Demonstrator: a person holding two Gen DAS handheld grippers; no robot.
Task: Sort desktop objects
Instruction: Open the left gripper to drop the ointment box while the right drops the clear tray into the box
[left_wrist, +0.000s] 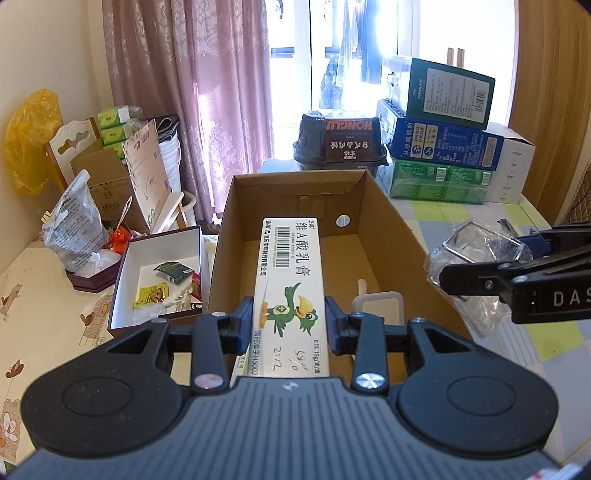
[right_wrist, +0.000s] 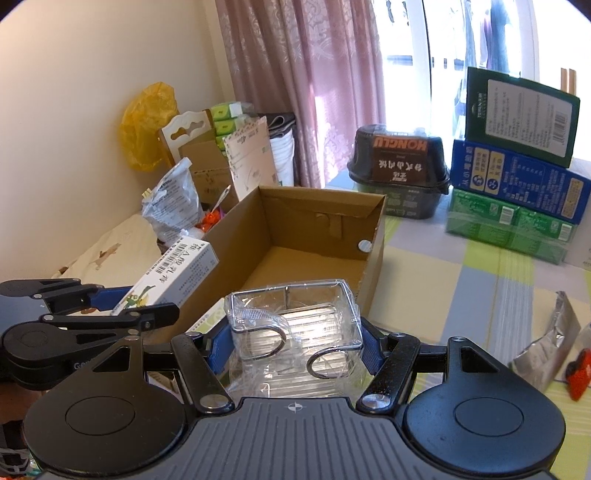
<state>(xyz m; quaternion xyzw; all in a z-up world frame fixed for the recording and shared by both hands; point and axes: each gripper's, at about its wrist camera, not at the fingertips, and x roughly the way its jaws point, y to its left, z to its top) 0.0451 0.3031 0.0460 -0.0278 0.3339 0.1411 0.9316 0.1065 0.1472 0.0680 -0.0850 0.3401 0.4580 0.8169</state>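
Ointment carton, light and stiff, sat clamped across its long sides in the left gripper, above the open cardboard box. Beside it, the right gripper pinched a plastic-wrapped glass holder — probably fragile and slippery.

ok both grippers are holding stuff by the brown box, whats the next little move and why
Probably ease the left gripper down and open it. It is shut on the white medicine carton, which already hangs over the open cardboard box, whose floor below looks mostly bare. The right gripper, holding the plastic-wrapped clear container, sits nearer that box's outside corner and can follow.
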